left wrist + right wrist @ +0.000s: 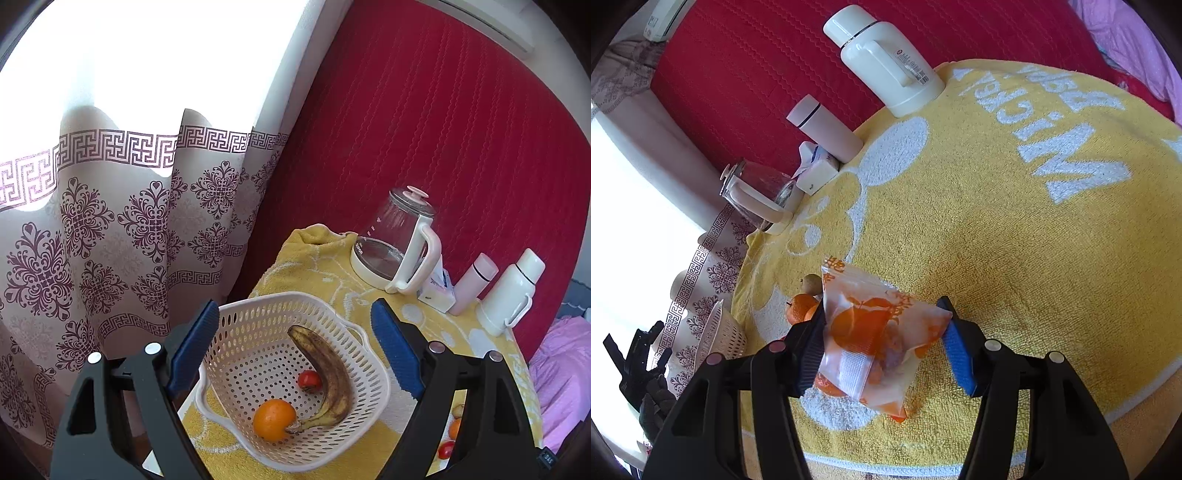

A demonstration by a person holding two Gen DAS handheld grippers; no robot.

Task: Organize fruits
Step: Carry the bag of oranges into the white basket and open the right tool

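My left gripper [291,347] hangs open over the basket [376,387], which sits at the towel's [1015,258] window-side edge holding a banana [332,376], an orange [274,420] and a small red fruit [309,380]. My right gripper [886,343] is spread around a bagged orange [875,336], not yet pinching. I'd centre the fruit, not loose plastic, before squeezing gently.

Towel [1015,258] centre open — kettle [757,195], flasks [886,62] line far edge.
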